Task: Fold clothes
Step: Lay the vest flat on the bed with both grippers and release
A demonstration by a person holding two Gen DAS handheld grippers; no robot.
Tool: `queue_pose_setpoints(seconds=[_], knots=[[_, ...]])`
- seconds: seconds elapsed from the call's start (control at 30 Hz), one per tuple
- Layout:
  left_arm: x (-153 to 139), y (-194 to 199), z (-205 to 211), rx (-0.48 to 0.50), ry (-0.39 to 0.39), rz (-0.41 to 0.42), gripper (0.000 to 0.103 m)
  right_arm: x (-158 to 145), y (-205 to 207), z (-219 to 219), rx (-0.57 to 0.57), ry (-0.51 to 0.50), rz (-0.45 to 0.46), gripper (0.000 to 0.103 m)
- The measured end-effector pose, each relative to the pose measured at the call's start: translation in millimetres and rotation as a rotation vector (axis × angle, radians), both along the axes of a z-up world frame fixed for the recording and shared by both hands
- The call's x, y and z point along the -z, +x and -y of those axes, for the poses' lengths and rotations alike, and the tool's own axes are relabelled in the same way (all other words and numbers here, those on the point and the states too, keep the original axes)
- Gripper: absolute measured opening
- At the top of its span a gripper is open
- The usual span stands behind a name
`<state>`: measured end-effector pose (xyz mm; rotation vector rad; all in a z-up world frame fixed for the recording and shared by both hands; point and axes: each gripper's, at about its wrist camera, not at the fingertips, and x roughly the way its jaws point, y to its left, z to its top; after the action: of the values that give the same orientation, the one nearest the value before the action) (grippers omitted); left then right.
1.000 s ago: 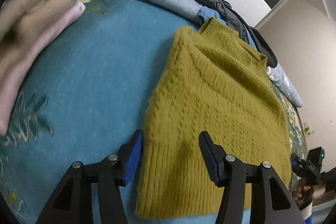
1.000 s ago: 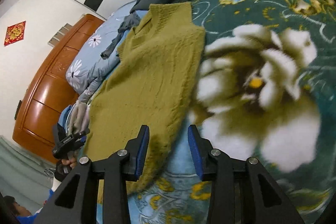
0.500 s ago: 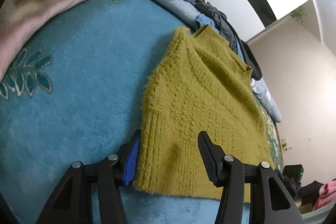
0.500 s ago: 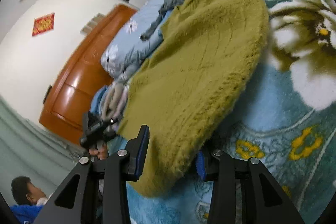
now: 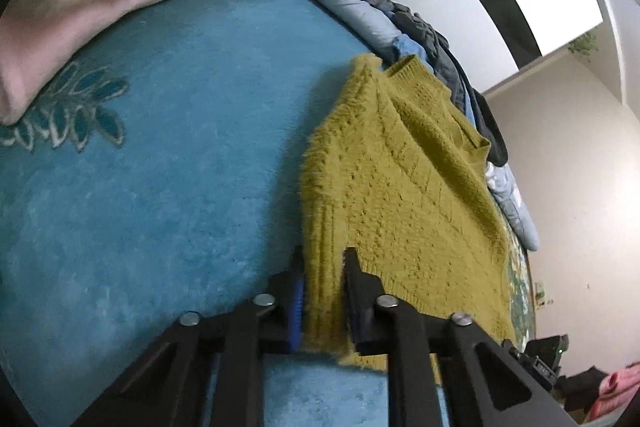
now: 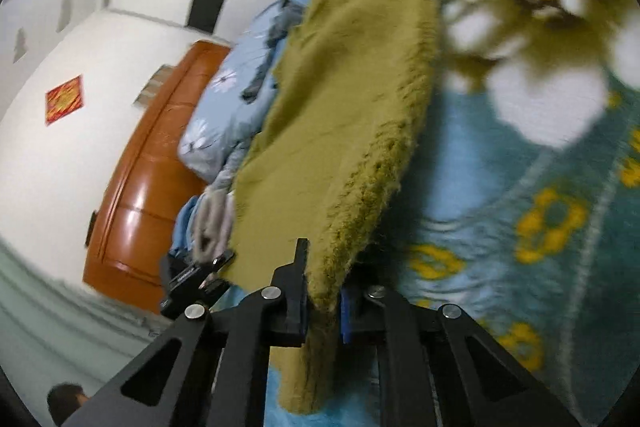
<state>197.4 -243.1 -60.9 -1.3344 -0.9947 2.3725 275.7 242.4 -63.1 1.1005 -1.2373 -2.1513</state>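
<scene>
With the left gripper (image 5: pixel 324 287) and right gripper (image 6: pixel 323 291) each clamped on a hem corner of the mustard sweater (image 5: pixel 400 187) lying on the bed (image 5: pixel 160 167), the fold looks barely begun.

My left hand-held gripper (image 5: pixel 324 275) is clamped on the sweater (image 5: pixel 404 195) hem corner, jaws nearly together, low near the bed. My right hand-held gripper (image 6: pixel 322 291) is pinched on the other hem corner, tilted, fabric draping over its fingers.
</scene>
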Motion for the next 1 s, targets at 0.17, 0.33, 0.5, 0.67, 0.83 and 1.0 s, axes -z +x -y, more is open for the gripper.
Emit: queue_pose_setpoints(seconds=[0.17, 0.33, 0.5, 0.67, 0.83, 1.0], knots=[[-15, 15, -12, 0.008, -0.014, -0.003, 0.013, -22, 3, -8, 0.019, -0.062, -0.067, 0.011], [-35, 51, -36, 0.043, -0.010, -0.034, 0.012, -53, 22, -36, 0.040, -0.015, -0.118, 0.010], [-42, 104, -69, 0.109, -0.019, -0.068, 0.012, -69, 55, -76, 0.087, 0.024, -0.149, 0.010], [-30, 129, -97, 0.146, -0.029, -0.041, 0.012, -59, 77, -109, 0.143, 0.083, -0.113, 0.010], [-23, 136, -104, 0.135, -0.049, -0.030, 0.012, -32, 81, -126, 0.187, 0.128, -0.029, 0.010], [-28, 138, -98, 0.129, -0.074, -0.033, 0.015, -18, 78, -115, 0.153, 0.197, 0.024, 0.010]])
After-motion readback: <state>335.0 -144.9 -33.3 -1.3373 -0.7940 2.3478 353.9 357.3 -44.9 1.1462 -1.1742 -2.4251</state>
